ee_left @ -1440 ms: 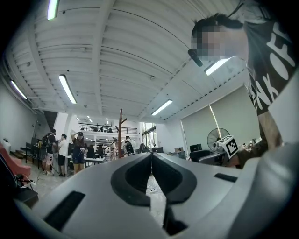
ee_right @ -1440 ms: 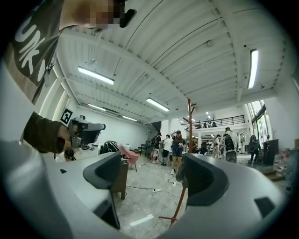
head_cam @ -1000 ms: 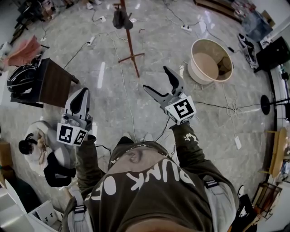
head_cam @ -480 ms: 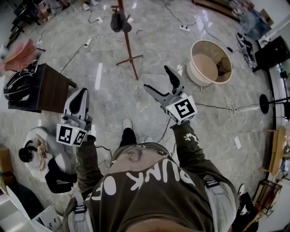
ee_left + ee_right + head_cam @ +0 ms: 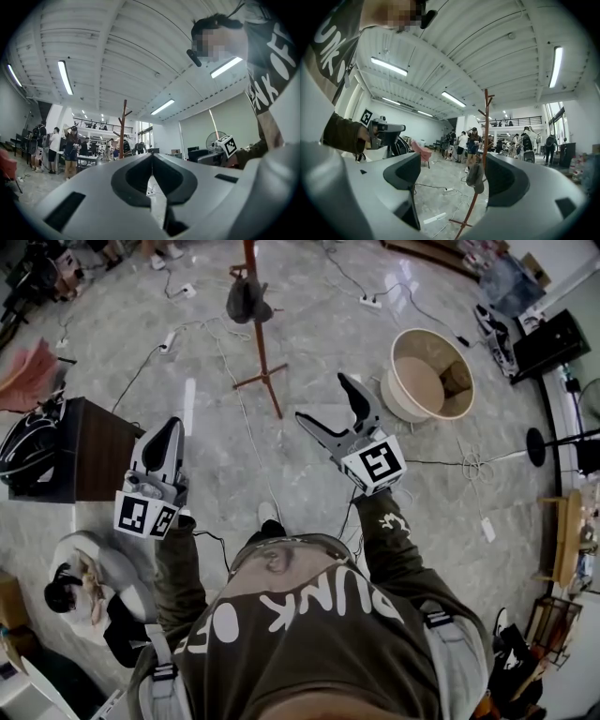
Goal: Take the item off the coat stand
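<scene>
Change: The coat stand (image 5: 255, 324) is sitting lower in the head view than a second ago, so the wearer is evidently closing on it. Both grippers are keeping their pose.
Floor: A polished stone floor (image 5: 216, 484) is filling the scene, with cables trailing across it.
Coat stand: A red-brown wooden pole is standing upright on crossed feet, well ahead of both grippers.
Tub: A pale round tub (image 5: 422, 376) is resting on the floor to the right of the stand, apart from it.
Right gripper: The right gripper (image 5: 326, 401) is pointing toward the stand with its jaws spread wide and nothing between them. In its own view the item is showing through the gap, far off.
Left gripper: The left gripper (image 5: 165, 434) is holding its jaws pressed together tip to tip, gripping nothing.
Item: The item (image 5: 246, 301), dark and soft-looking and probably a cap, is hanging from a peg against the pole.
Handling: It is likely light, limp and not fragile, and will be collapsing under a pinch. The hanging body is offering the best hold; lifting up off the peg, not sideways, is advisable, since the slim stand may tip.
Writing: The wearer's top (image 5: 281, 615) is showing "PUNK" and "OF". The gripper cubes are carrying square black-and-white markers. No brand is legible on the item.
</scene>
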